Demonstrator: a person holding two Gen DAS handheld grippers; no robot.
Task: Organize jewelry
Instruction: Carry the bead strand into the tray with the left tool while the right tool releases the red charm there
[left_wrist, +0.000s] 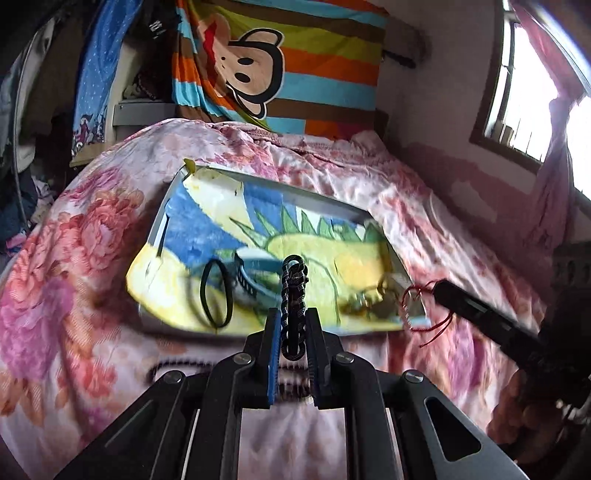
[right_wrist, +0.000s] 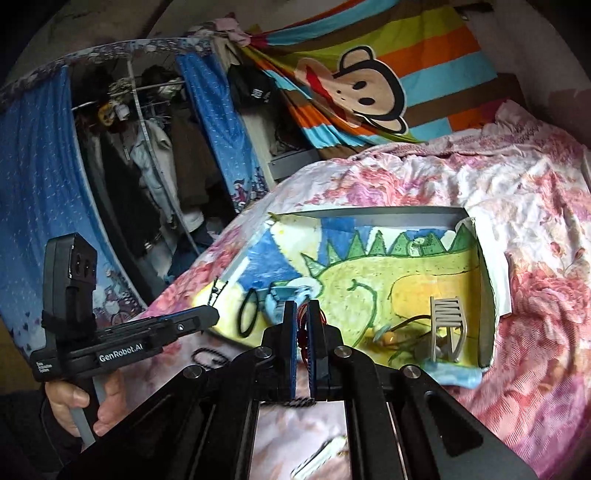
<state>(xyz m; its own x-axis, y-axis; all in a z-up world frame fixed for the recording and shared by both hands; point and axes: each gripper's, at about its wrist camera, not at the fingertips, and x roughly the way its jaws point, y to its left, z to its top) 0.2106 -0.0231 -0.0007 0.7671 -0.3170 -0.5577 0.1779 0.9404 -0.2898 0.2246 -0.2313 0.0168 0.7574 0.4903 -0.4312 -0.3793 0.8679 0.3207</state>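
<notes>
1. Right now your left gripper (left_wrist: 291, 325) has its jaws drawn narrow on a dark braided metal chain bracelet (left_wrist: 293, 291). The chain stands up out of the jaws, so you appear to be carrying it clear of the bed (left_wrist: 92, 229) towards the tray.
2. Your right gripper (right_wrist: 301, 325) has its jaws nearly together on a thin red string bracelet (right_wrist: 303, 325). In the left wrist view its red loops (left_wrist: 421, 295) dangle from the tip, just beside the tray's near right corner.
3. A shallow grey rectangular tray lined with a child's green dinosaur drawing (right_wrist: 369, 213) lies on the pink floral bedspread. It seems to serve as the place where the jewelry is collected.
4. Counted in the tray: one thin black elastic loop (right_wrist: 246, 314), one light blue strap that may be a watch (right_wrist: 284, 295), one grey ribbed hair claw (right_wrist: 447, 328), and a small tangle of greenish pieces (right_wrist: 388, 336) too blurred to count.
5. One more dark twisted cord (right_wrist: 207, 356) lies on the bedspread outside the tray, so it probably awaits collection.
6. Two grippers, two held bracelets.
</notes>
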